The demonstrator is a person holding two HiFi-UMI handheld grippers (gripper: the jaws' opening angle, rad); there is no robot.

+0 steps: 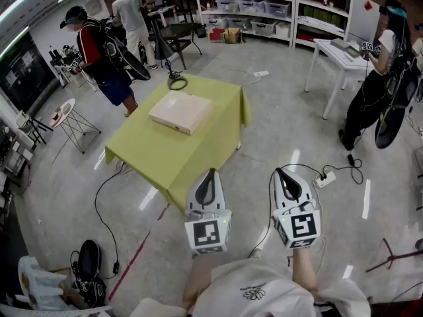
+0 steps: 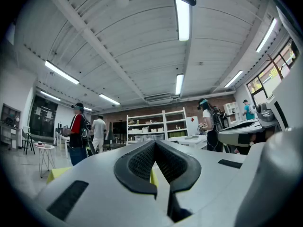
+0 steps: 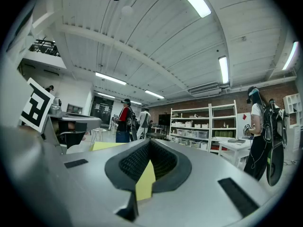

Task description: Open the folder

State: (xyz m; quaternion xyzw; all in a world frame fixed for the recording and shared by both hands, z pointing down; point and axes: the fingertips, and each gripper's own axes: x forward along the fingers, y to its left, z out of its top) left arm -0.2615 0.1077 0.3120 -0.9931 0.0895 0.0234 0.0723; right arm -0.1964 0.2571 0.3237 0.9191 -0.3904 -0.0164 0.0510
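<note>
Fingers (image 2: 139,163) of the left gripper (image 1: 210,174) are pressed together at the tips, with nothing between them. The right gripper (image 1: 281,173) is in the same condition: tips meeting, empty. Both are held level in front of the person, side by side over the floor (image 1: 277,124).

Table (image 1: 165,157): covered in a yellow-green cloth and standing ahead and to the left. Its near corner is close to the left gripper's tip in the head view, though neither gripper appears to have reached it.

Folder (image 1: 180,112): pale and flat, lying closed on the far half of the table, well apart from both grippers. A coil of black cable (image 1: 177,81) rests near the table's far edge, just beyond the folder.

Assessment: the task is at the approach step, and the folder is untouched. The next move calls for closing in on the table and parting the fingers. One gripper would then have to find the free edge of the cover and lift it, probably while the other steadies the folder. Which edge is the free one cannot be judged from here.

View comparison: only the head view shows the folder and its place on the table. The gripper views look level across the room at ceiling lights, shelving (image 3: 203,126) and people standing about. They show only a sliver of yellow cloth through the gap behind the fingertips. They do show the closed pads at close range, and the right gripper view also shows the left gripper's marker cube (image 3: 35,105).
</note>
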